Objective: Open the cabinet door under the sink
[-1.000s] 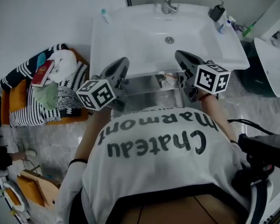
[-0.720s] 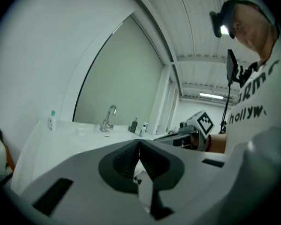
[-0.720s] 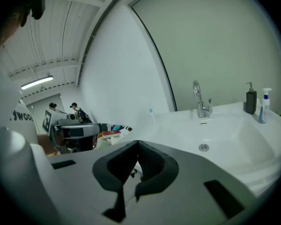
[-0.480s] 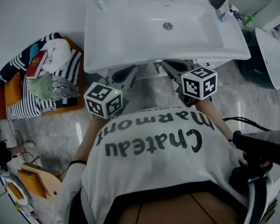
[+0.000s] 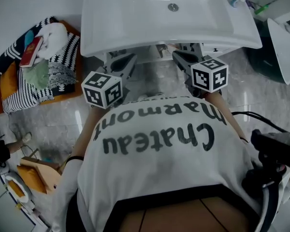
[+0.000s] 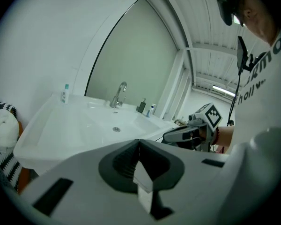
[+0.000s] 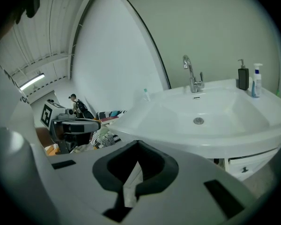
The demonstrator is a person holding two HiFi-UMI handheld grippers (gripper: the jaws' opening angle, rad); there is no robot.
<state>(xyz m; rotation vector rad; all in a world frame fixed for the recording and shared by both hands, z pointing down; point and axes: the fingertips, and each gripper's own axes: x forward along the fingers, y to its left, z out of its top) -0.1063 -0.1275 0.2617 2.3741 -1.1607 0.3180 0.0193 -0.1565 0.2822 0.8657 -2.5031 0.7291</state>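
The white sink (image 5: 159, 23) fills the top of the head view. Only a strip of the white cabinet (image 5: 157, 50) shows under its front rim; the right gripper view shows a piece of that cabinet front (image 7: 247, 165) below the basin. My left gripper (image 5: 130, 58) is shut and empty, its tip just under the rim's left half. My right gripper (image 5: 177, 56) is also shut and empty, under the rim's right half. Each gripper view shows its own jaws meeting: left gripper (image 6: 139, 142), right gripper (image 7: 137, 144). Neither touches the cabinet.
A pile of striped clothes (image 5: 43, 66) lies on an orange stool left of the sink. A faucet (image 7: 192, 76) and soap bottles (image 7: 243, 78) stand at the basin's back. A white toilet lid (image 5: 282, 47) and dark bin (image 5: 258, 57) are at the right.
Both grippers have sunk from the level of the basin's front edge to below its rim. The head view has shifted, so the sink now sits higher in the picture.
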